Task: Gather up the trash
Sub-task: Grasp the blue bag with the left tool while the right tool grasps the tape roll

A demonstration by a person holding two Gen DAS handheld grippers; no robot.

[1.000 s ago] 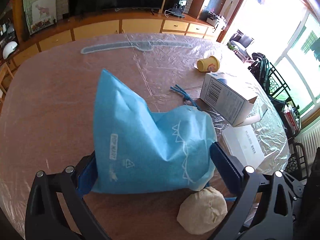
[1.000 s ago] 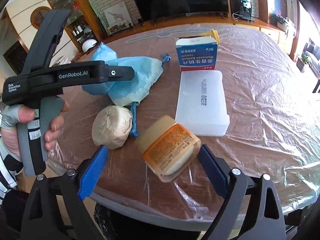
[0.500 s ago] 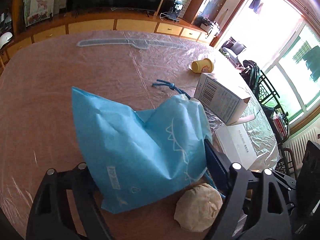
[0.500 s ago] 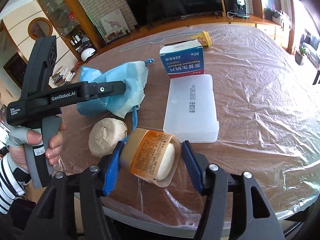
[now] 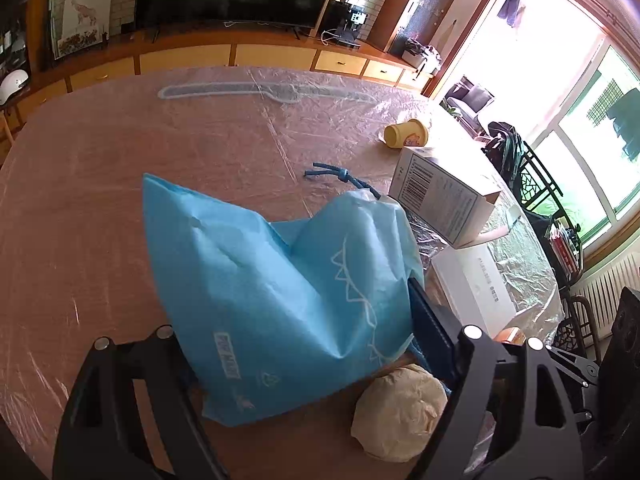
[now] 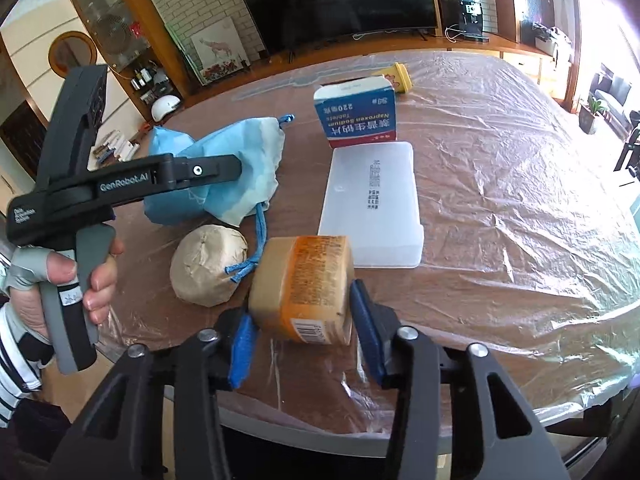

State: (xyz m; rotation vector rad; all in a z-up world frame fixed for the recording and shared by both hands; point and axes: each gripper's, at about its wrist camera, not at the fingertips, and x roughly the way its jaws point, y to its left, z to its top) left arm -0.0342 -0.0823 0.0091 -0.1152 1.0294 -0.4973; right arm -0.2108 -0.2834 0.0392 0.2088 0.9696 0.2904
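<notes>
A blue drawstring bag [image 5: 272, 280] lies bunched on the plastic-covered table [image 5: 100, 208]. My left gripper [image 5: 296, 320] is shut on its lower end; the right pad presses the fabric and the left pad is hidden behind it. In the right wrist view the left gripper [image 6: 192, 170] is seen from the side, held by a hand, with the bag [image 6: 240, 160] in it. My right gripper [image 6: 300, 312] is closing, its blue pads pressing both sides of a tan jar with an orange label [image 6: 308, 276] near the table's front edge.
A crumpled beige paper ball [image 6: 208, 268] sits between the bag and the jar. Beyond lie a flat white plastic box [image 6: 372, 204], a blue-and-white medicine carton [image 6: 356, 116] and a tipped yellow cup [image 6: 400, 78]. The table edge runs just under my right gripper.
Both sets of jaws have come together: the left ones onto the blue bag, which bunched up, and the right ones onto the orange-labelled jar, which has turned between the pads.
</notes>
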